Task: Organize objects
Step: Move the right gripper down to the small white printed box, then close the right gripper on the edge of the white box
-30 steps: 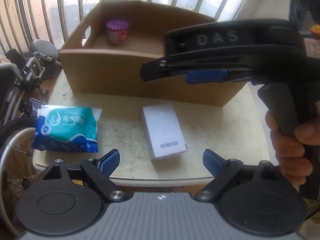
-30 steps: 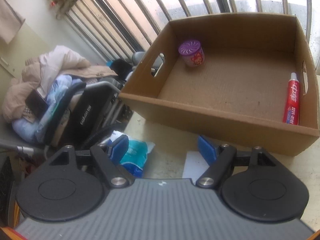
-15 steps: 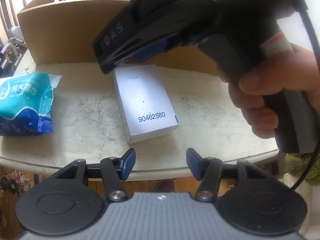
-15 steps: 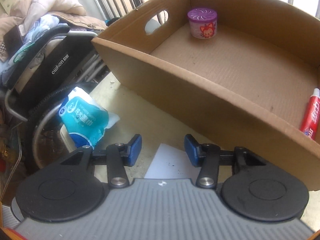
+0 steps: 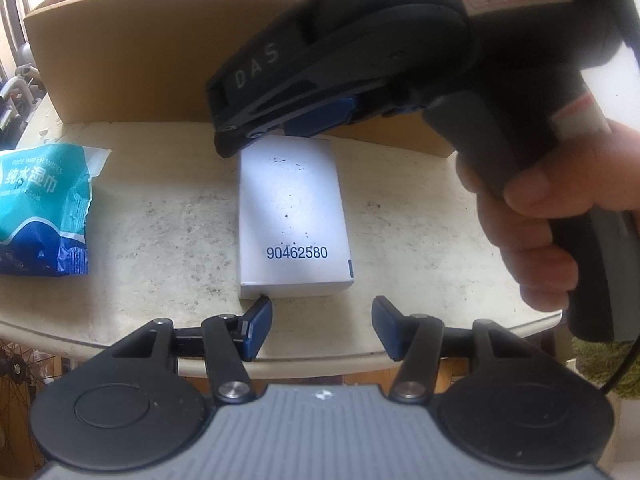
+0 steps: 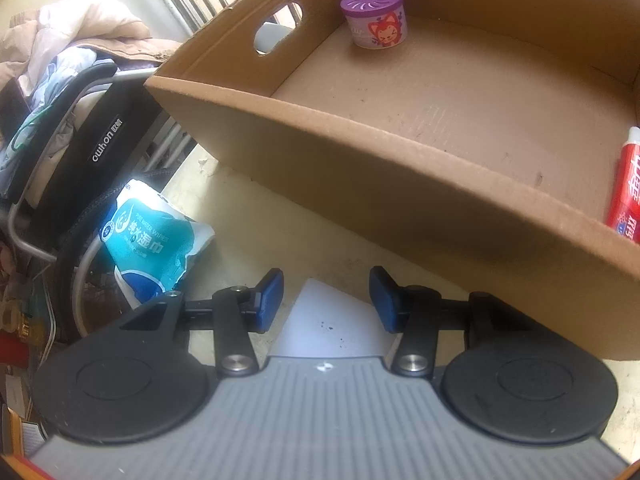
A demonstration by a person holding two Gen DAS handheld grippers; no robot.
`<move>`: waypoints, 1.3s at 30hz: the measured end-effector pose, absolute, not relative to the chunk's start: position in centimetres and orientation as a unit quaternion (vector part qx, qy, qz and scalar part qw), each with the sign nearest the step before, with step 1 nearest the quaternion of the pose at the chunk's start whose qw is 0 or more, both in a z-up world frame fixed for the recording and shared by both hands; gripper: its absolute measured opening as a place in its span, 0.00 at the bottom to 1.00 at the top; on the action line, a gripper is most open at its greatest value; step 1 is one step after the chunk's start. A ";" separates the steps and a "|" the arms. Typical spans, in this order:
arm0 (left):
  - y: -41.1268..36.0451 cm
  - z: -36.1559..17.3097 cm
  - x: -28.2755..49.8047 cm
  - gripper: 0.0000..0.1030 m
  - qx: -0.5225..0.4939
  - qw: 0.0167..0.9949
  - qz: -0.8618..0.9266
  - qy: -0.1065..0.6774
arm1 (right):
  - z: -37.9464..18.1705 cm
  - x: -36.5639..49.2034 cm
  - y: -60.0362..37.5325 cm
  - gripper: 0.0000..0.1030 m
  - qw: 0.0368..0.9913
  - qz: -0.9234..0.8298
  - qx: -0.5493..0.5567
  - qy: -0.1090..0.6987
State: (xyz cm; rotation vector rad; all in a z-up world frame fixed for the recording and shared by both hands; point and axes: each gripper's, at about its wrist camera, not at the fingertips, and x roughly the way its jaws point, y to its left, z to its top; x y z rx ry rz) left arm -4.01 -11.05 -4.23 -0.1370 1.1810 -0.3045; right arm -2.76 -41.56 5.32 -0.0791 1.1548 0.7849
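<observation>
A white box [image 5: 292,220] marked 90462580 lies flat on the table in front of the cardboard tray [image 5: 120,60]. My left gripper [image 5: 322,328] is open at the box's near end, its left fingertip touching the near corner. My right gripper [image 6: 326,300] is open and straddles the far end of the white box [image 6: 330,324]; it shows from the side in the left wrist view [image 5: 320,116]. A blue wet-wipes pack [image 5: 40,212] lies to the left, also in the right wrist view [image 6: 152,240]. In the tray [image 6: 360,152] stand a purple-lidded tub [image 6: 374,16] and a red toothpaste tube [image 6: 628,192].
The beige table [image 5: 160,240] ends just in front of my left gripper. A black wheelchair [image 6: 92,148] piled with clothes stands off the table's left side. Window bars run behind the tray.
My left gripper has come forward to the box's near end and opened a little wider. My right gripper has dropped lower over the box's far end.
</observation>
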 end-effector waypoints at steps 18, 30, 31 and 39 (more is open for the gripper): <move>-10.0 -2.9 -6.1 0.64 -0.025 0.836 -0.112 0.536 | 4.1 -5.1 -46.9 0.48 0.744 0.270 0.124 0.598; -11.2 -2.5 -8.4 0.68 0.026 0.836 -0.131 0.532 | 3.4 -5.2 -47.6 0.58 0.727 0.267 0.178 0.608; -11.3 -2.5 -8.5 0.69 0.029 0.836 -0.132 0.532 | 3.2 -5.1 -47.6 0.59 0.723 0.264 0.182 0.612; -12.0 -2.5 -10.0 0.71 0.039 0.835 -0.135 0.533 | 1.3 -5.1 -48.5 0.79 0.701 0.253 0.240 0.622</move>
